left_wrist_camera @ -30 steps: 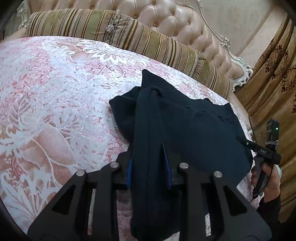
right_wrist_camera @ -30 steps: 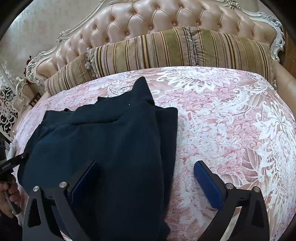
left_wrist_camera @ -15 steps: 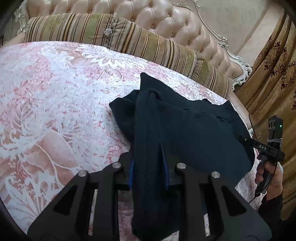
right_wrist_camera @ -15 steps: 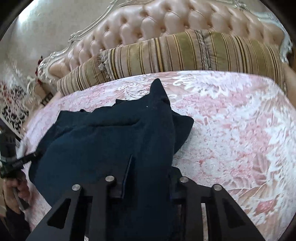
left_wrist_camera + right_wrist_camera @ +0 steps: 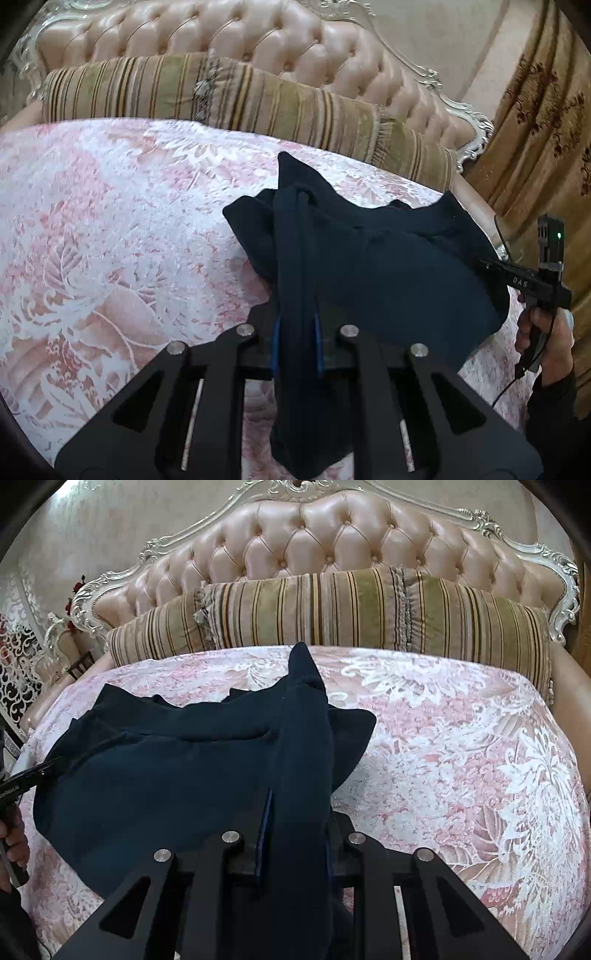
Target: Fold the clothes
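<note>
Closing down from a wide gape a second ago, the right gripper [image 5: 293, 834] now pinches a bunched edge of the dark navy garment [image 5: 192, 771], its jaws closing on the cloth. So do the jaws of the left gripper [image 5: 295, 343], closing on another gathered edge. That garment lies rumpled on the pink floral bedspread [image 5: 110, 221], short of the striped bolster [image 5: 369, 609]. Both edges look secured, so the fold seems about to start; next, both hands likely need to lift together and carry the cloth over itself. No containers are visible.
</note>
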